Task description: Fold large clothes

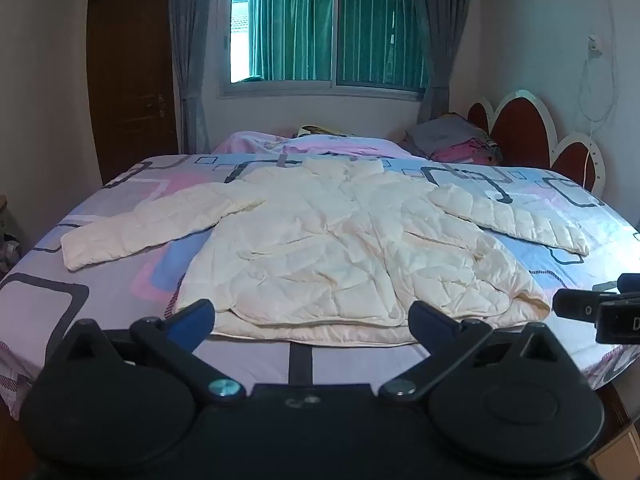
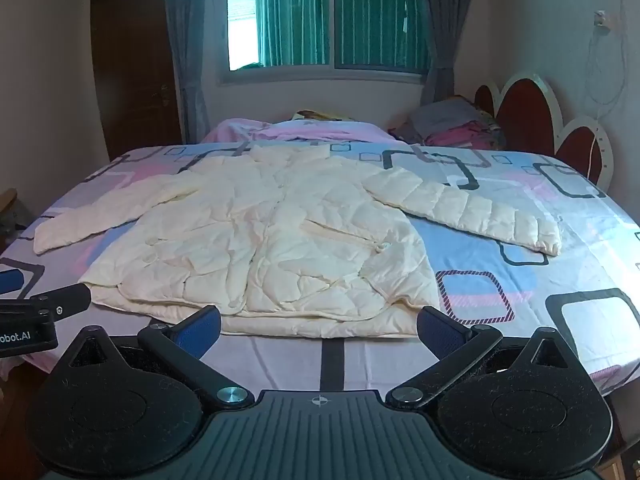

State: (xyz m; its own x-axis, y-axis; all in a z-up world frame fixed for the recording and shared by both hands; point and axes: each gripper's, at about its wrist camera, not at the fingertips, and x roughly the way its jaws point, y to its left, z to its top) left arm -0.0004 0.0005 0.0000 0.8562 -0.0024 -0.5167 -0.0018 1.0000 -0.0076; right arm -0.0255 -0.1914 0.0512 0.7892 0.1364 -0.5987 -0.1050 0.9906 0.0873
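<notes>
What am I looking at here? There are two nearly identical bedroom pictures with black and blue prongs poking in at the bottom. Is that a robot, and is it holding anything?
No robot arm: a person holds a two-fingered claw in each hand, and each claw carries a wide-angle camera looking along its fingers. One picture comes from the left claw, the other from the right claw; each also glimpses its neighbour at the edge. The blue-padded prongs are the fingers, spread wide with nothing between them, so neither claw holds anything. In front lies a cream quilted jacket, spread flat with sleeves out on a bed with a patterned sheet. Folding has not yet begun.
</notes>
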